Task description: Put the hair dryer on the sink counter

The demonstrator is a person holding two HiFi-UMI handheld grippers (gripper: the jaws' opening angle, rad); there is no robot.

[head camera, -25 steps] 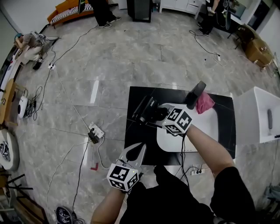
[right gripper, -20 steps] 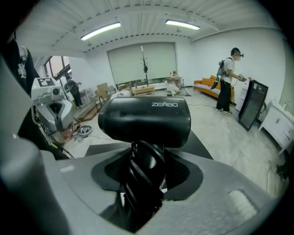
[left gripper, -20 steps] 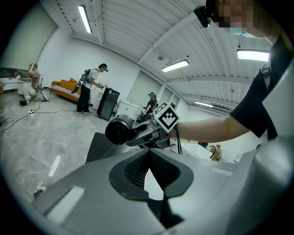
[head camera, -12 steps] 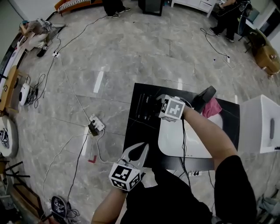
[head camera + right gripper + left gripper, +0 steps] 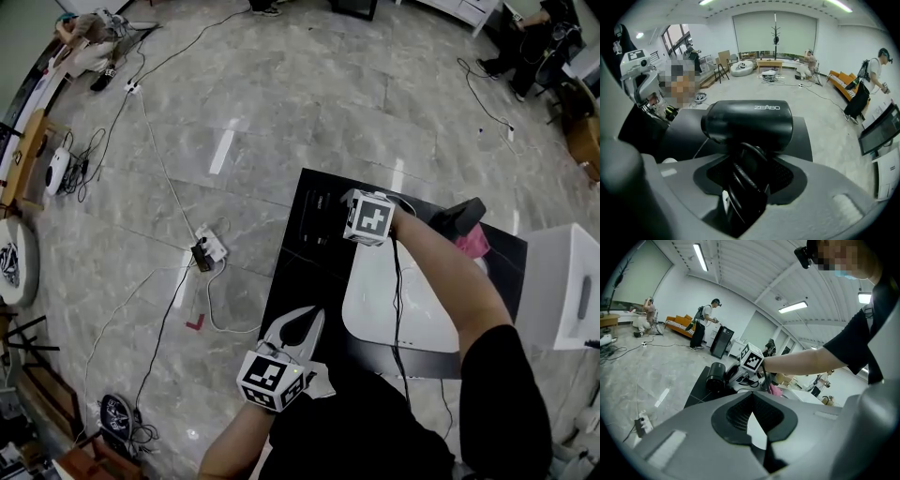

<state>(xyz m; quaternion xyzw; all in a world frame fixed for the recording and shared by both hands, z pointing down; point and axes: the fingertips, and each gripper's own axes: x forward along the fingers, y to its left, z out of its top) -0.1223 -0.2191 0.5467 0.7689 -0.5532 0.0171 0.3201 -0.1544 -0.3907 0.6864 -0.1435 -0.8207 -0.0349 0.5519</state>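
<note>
Black bench (image 5: 298, 281), white sink (image 5: 380, 305) sunk in its right part. Hair dryer (image 5: 750, 123) at the bench's far left corner, barrel level, cord-wrapped handle clamped in right tool (image 5: 743, 190); contact with the bench not clear. Left tool (image 5: 305, 323) clenched on nothing, by the near left corner. Judged nearly done: only setting down and letting go left.

- hair dryer (image 5: 750, 123) at counter's (image 5: 298, 281) far-left part, left of basin (image 5: 403, 314)
- faucet (image 5: 464, 214), cloth (image 5: 473, 244) at basin's far-right corner
- power strip (image 5: 210, 249) on floor, left of counter
- cabinet (image 5: 553, 281) right of counter
</note>
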